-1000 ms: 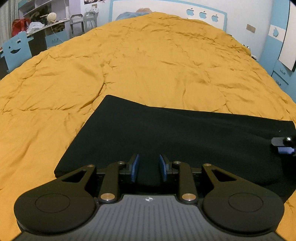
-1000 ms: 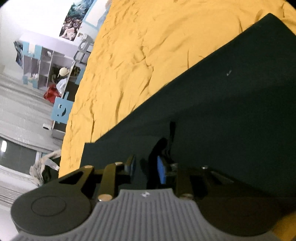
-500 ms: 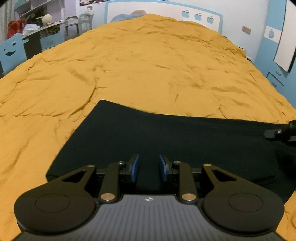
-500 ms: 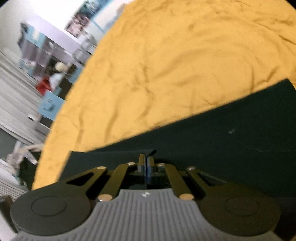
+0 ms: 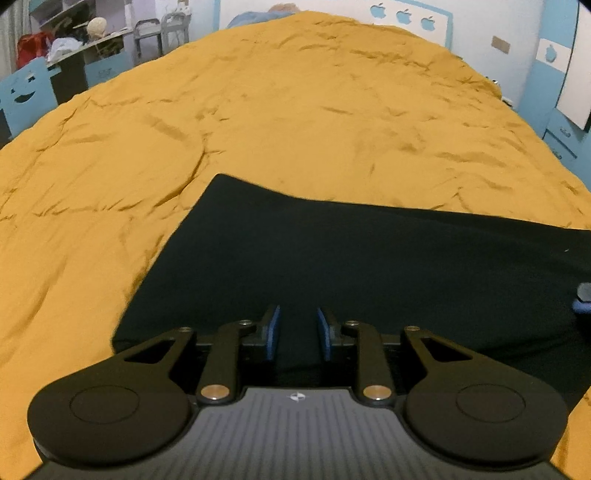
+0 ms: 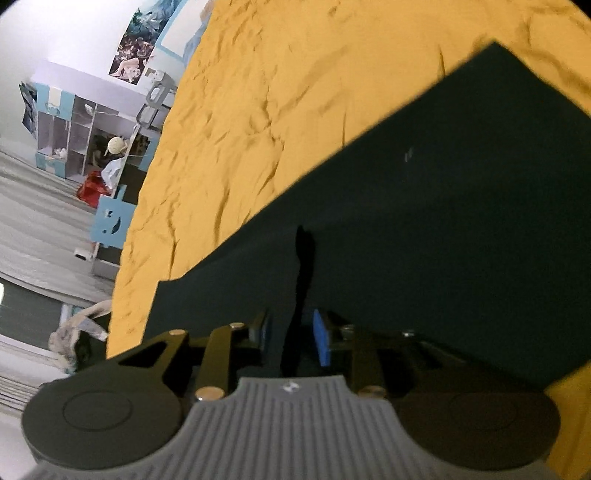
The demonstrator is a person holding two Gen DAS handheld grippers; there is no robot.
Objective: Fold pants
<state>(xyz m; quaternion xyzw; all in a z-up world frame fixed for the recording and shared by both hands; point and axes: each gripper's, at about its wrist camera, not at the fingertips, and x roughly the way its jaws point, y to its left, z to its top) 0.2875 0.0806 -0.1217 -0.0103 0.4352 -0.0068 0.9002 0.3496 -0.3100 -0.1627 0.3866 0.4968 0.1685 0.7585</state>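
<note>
Bedroom, bed covered by an orange quilt [image 5: 295,110], wrinkled, filling most of both views. Blue apple decals [image 5: 402,16] on the far wall, blue chair with a smiley cut-out [image 5: 26,96] at the left, cubby shelf [image 6: 70,136] and a poster [image 6: 136,55] off the bed's side.

Black pants [image 5: 369,266] lie flat on the quilt at the near edge of the bed, a long dark slab running across in front of me. Far edge straight, far-left corner clean. One small pale speck on the cloth in the right wrist view.

My left tongs [image 5: 297,328]: low over the near-left part of the pants, pointing down at the cloth. Blue pads [image 5: 273,332] apart after closing in slightly. Dark fabric shows through the gap, and I see nothing clamped. Whether the tips touch the cloth I cannot tell.

My right tongs [image 6: 291,332]: at the other end of the pants, view rolled sideways. They have just been opening, and the pads now stand apart. A thin upright ridge of black cloth stands in the gap. The right blue pad [image 6: 321,343] shows its face clear of that ridge, so it is not pinched.
</note>
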